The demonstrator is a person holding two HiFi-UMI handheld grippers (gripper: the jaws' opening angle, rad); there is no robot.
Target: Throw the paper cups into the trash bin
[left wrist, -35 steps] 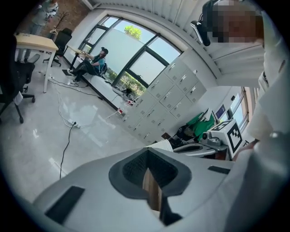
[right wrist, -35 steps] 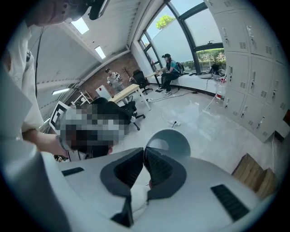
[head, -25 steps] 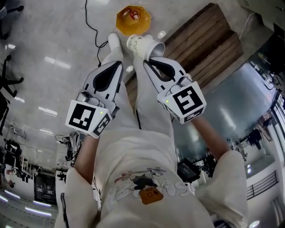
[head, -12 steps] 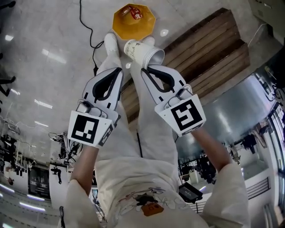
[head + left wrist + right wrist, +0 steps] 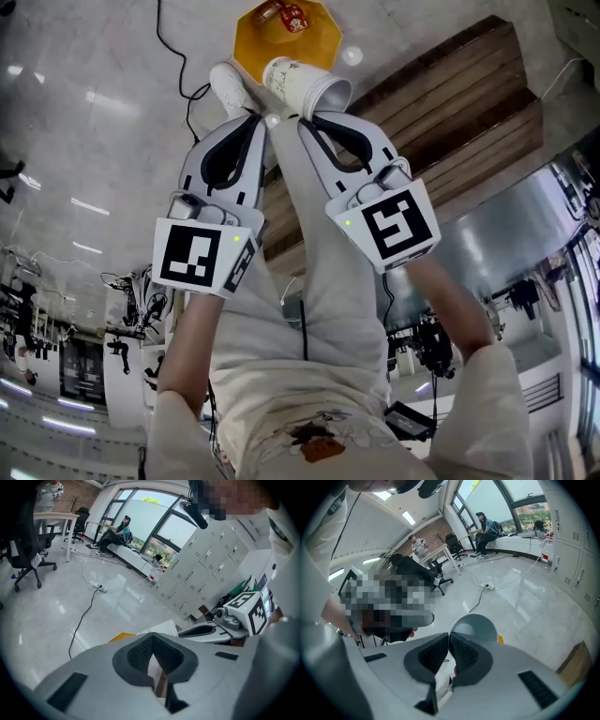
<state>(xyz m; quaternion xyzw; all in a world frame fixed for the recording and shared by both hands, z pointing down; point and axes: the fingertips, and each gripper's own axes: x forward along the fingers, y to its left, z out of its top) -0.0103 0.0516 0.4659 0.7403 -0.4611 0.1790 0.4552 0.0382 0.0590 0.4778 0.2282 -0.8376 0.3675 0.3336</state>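
Note:
A white paper cup (image 5: 302, 86) lies on its side in the air, its mouth toward the right, with my right gripper (image 5: 314, 120) shut on its rim. In the right gripper view the cup's open mouth (image 5: 475, 626) stands just past the pads. An orange eight-sided trash bin (image 5: 255, 49) sits on the floor straight ahead with a red scrap inside; the cup overlaps its near edge in the head view. My left gripper (image 5: 254, 120) is level beside the right one, shut with nothing in it. In the left gripper view a strip of the bin (image 5: 123, 636) and the cup (image 5: 161, 629) show past the shut tips.
A slatted wooden bench (image 5: 431, 103) runs along the right of the bin. A black cable (image 5: 173, 66) trails over the glossy floor at left. The person's white shoe (image 5: 228, 88) stands by the bin. Grey lockers (image 5: 201, 559) and office chairs (image 5: 28, 550) stand further off.
Both grippers and the held cup have come nearer the bin, which has slid to the frame's top edge; the cup now overlaps its rim. Both grips are unchanged.

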